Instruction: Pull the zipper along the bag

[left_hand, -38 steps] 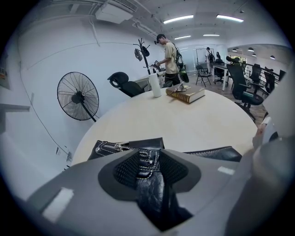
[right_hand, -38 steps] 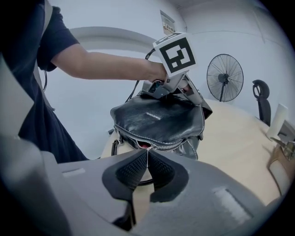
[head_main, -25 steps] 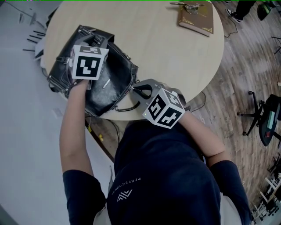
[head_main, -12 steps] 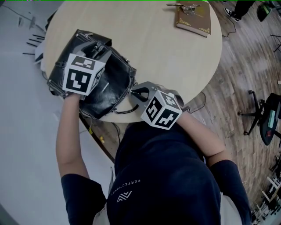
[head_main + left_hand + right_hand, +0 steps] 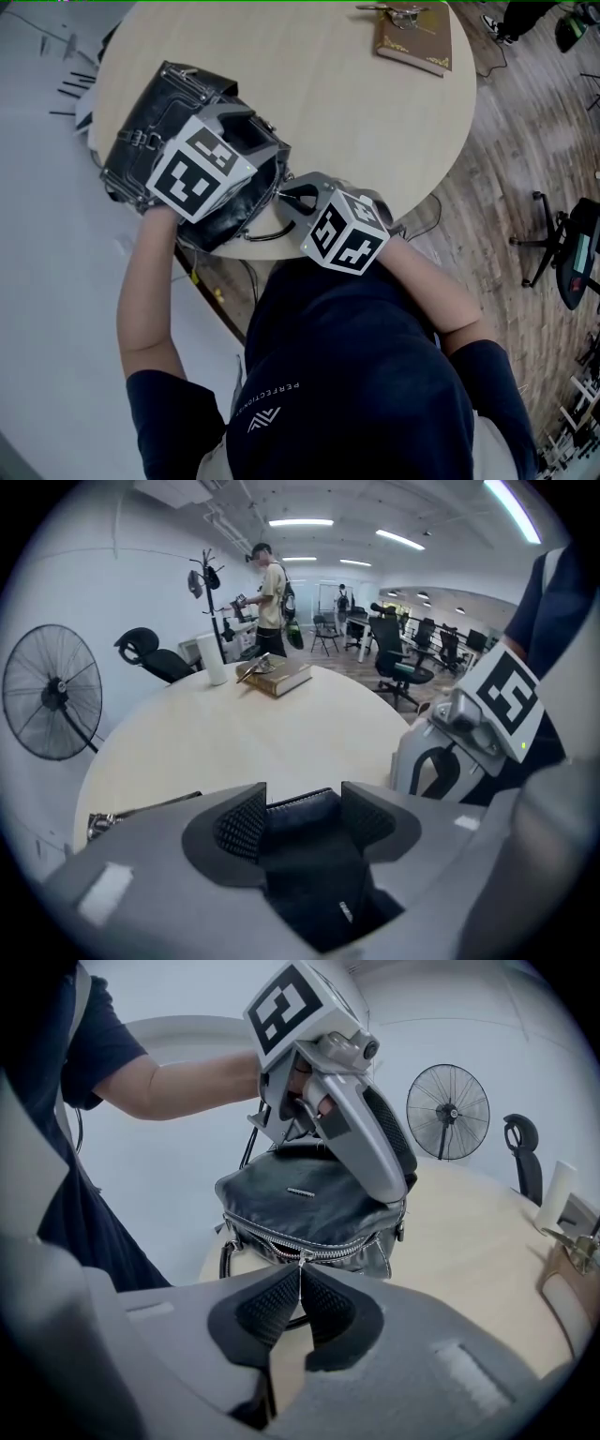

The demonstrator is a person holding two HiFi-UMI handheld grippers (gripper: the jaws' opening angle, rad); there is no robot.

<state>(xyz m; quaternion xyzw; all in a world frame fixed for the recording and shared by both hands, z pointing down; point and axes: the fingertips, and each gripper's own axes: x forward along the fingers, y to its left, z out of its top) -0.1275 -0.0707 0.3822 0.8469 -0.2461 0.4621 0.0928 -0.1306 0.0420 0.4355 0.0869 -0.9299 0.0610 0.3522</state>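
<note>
A black leather bag (image 5: 155,112) lies at the left edge of the round table (image 5: 375,122). My left gripper (image 5: 251,131) hangs over the bag's near right end. Its jaws have just been opening and stand wide. In the left gripper view the bag's dark rim (image 5: 300,810) lies between the pads of the left gripper (image 5: 300,819). My right gripper (image 5: 300,1302) is shut on the thin metal zipper pull (image 5: 300,1262) at the bag's (image 5: 300,1199) near corner. In the head view the right gripper (image 5: 292,192) sits at the table's front edge.
A brown book (image 5: 417,37) with small metal items on top lies at the far side of the table. A floor fan (image 5: 52,705), office chairs and a standing person (image 5: 272,597) are beyond the table. A white roll (image 5: 216,658) stands near the book.
My left gripper has swung from the bag's left part towards its right end and rolled, with its jaws spreading wider. The right gripper and the bag have stayed put.
</note>
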